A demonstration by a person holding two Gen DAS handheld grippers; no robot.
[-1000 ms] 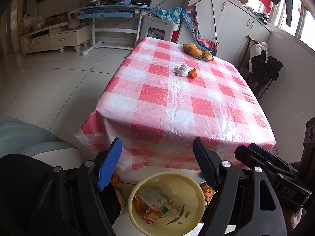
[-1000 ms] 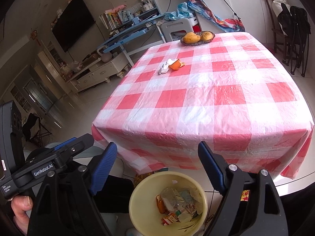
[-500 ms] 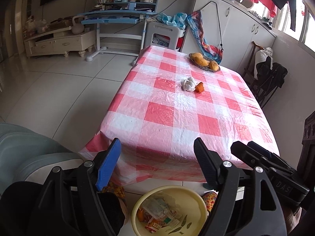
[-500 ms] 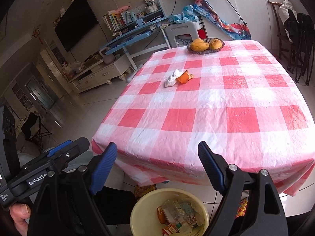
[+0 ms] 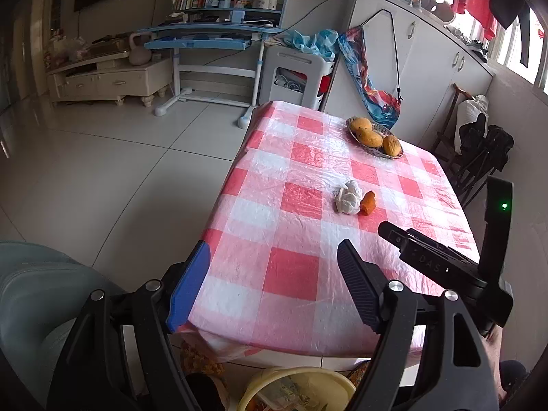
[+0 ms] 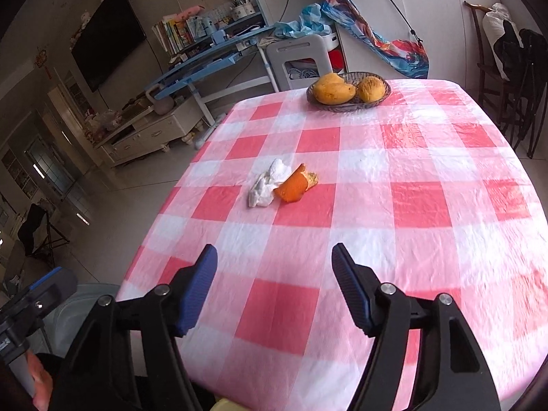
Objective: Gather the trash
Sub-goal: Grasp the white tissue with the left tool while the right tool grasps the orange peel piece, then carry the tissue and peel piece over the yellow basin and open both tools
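Holding both grippers over the near end of the red-and-white checked tablecloth [image 6: 404, 157], we have the left gripper [image 5: 274, 281] spread wide and empty, while the right gripper [image 6: 274, 274] is closing its jaws with nothing between them. We see the trash near the middle of the table: a crumpled white tissue [image 6: 267, 188] touching a piece of orange peel [image 6: 296, 185], well ahead of both grippers. Beyond it sits a bowl of mangoes [image 6: 347, 90], and a yellow trash bin [image 5: 298, 390] stands on the floor below the table's near edge.

Tissue [image 6: 266, 185] touching orange peel [image 6: 295, 185]
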